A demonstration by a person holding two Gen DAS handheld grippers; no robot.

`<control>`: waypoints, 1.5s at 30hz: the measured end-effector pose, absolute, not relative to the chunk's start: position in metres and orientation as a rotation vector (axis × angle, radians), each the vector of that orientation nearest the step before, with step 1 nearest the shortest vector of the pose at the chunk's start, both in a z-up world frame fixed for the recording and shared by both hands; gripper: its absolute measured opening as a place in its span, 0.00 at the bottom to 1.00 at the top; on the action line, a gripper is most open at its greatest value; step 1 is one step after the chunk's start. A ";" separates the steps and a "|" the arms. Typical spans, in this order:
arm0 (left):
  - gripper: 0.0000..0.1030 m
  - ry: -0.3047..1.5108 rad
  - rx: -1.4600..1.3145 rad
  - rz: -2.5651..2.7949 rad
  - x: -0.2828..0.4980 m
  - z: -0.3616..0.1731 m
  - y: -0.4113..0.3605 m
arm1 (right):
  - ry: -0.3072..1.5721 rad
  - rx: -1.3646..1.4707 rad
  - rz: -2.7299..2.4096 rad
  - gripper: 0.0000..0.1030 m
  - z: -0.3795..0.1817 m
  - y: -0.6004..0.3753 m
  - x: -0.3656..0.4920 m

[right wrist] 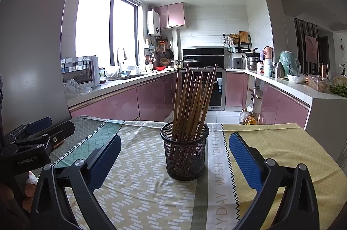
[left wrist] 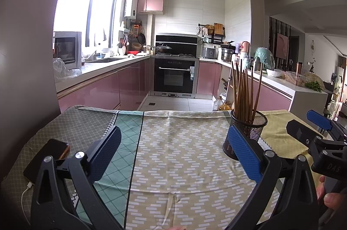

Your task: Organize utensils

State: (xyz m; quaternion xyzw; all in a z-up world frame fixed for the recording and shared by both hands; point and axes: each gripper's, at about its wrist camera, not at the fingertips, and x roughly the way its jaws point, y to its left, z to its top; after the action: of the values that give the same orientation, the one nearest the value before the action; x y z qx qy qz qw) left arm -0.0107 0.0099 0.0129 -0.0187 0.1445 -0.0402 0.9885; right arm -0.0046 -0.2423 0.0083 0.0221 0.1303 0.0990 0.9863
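A black mesh cup (right wrist: pixel 184 154) stands upright on the patterned tablecloth (right wrist: pixel 138 191), holding several brown wooden chopsticks (right wrist: pixel 190 99) that fan out above its rim. My right gripper (right wrist: pixel 174 156) is open, its blue pads level with the cup on either side, a little nearer the camera and not touching it. In the left wrist view the same cup (left wrist: pixel 249 130) sits just behind the right pad, with the chopsticks (left wrist: pixel 244 88) above it. My left gripper (left wrist: pixel 173 149) is open over bare cloth with nothing between its fingers. Each gripper shows at the edge of the other's view.
A dark phone (left wrist: pixel 46 160) with a white cable lies on the cloth at the left. The table's far edge (left wrist: pixel 173 111) drops to the kitchen floor. Oil bottles (right wrist: pixel 249 117) stand on the floor beyond. Pink cabinets and counters ring the room.
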 end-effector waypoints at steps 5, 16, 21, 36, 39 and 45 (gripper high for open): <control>0.94 0.290 -0.038 -0.081 -0.011 0.013 0.010 | 0.261 0.044 0.198 0.94 0.008 -0.242 -0.004; 0.94 0.291 -0.039 -0.080 -0.010 0.013 0.010 | 0.261 0.048 0.199 0.94 0.008 -0.242 -0.003; 0.94 0.293 -0.040 -0.078 -0.010 0.013 0.009 | 0.260 0.048 0.198 0.94 0.008 -0.242 -0.003; 0.94 0.296 -0.042 -0.077 -0.011 0.011 0.008 | 0.262 0.049 0.198 0.94 0.008 -0.242 -0.003; 0.94 0.297 -0.043 -0.077 -0.010 0.011 0.009 | 0.262 0.048 0.198 0.94 0.008 -0.242 -0.003; 0.94 0.296 -0.043 -0.076 -0.010 0.011 0.009 | 0.263 0.048 0.198 0.94 0.008 -0.241 -0.002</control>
State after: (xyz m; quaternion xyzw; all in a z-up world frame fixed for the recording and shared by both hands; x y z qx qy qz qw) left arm -0.0096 0.0091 0.0110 -0.0214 0.1474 -0.0378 0.9881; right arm -0.0021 -0.2407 0.0084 0.0241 0.1307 0.0986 0.9862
